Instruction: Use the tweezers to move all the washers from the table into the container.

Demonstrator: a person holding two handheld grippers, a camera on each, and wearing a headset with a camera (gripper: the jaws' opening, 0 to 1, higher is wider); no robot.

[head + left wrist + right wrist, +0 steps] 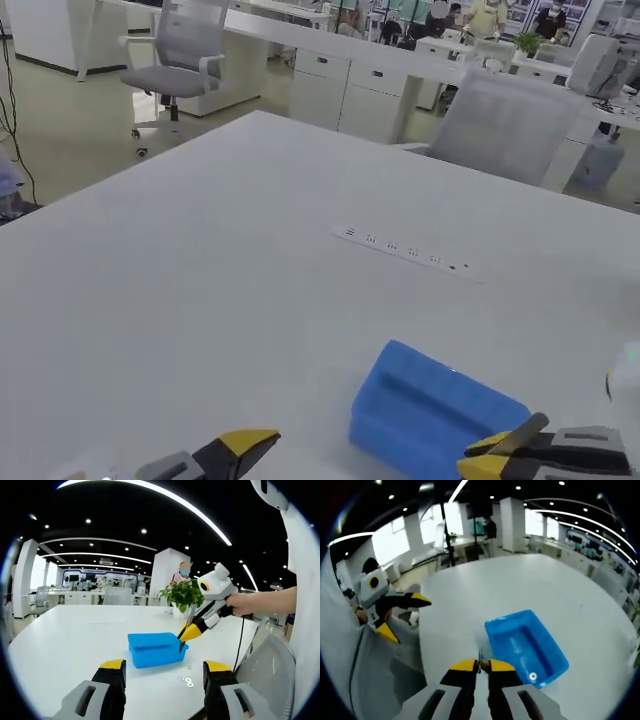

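A blue container [430, 405] sits on the white table near its front edge. It appears again as the container [156, 648] and the container [527, 650], with one washer [533, 676] lying inside. Two or three washers [186, 681] lie on the table beside it. My right gripper [484, 666] is shut on the tweezers [481, 655], whose tips point down at the container's near rim. From the other side, the right gripper [200, 625] holds the tweezers [186, 625] above the container's edge. My left gripper [165, 672] stands open, holding nothing, also seen as the left gripper [395, 612].
A white power strip [405, 250] lies across the middle of the table [200, 280]. Office chairs [175, 70] and desks stand beyond the far edge. A potted plant [184, 594] stands behind the container. A hand [250, 602] holds the right gripper.
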